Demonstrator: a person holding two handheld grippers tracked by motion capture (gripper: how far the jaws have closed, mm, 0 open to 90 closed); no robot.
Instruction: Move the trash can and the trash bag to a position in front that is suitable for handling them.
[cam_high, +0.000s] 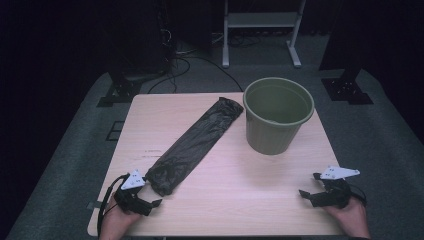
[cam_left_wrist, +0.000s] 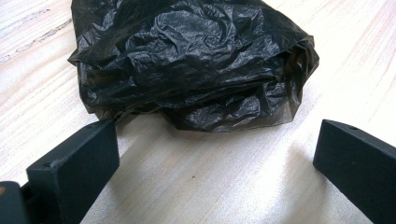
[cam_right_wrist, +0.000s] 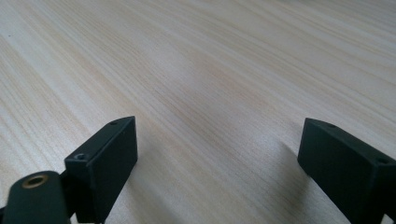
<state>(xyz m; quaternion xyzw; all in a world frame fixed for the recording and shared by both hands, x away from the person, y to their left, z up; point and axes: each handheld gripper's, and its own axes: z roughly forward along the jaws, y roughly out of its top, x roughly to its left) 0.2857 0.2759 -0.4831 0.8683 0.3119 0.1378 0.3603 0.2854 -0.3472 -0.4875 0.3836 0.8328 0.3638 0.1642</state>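
Note:
A long folded black plastic bag (cam_high: 196, 143) lies slantwise across the wooden table (cam_high: 235, 195), from the near left toward the green bucket (cam_high: 277, 114) at the far right. My left gripper (cam_high: 151, 195) rests at the near left corner, open, just short of the bag's near end (cam_left_wrist: 191, 65); nothing lies between its jaws. The left jaw's tip nearly touches the bag's edge. My right gripper (cam_high: 310, 185) sits at the near right edge, held by a hand, open over bare wood (cam_right_wrist: 215, 93).
The bucket stands upright and looks empty. Grey carpet surrounds the table. Dark equipment with cables (cam_high: 145, 55) and a white frame stand (cam_high: 260, 30) are behind it, and black stand feet (cam_high: 347, 90) are at the far right.

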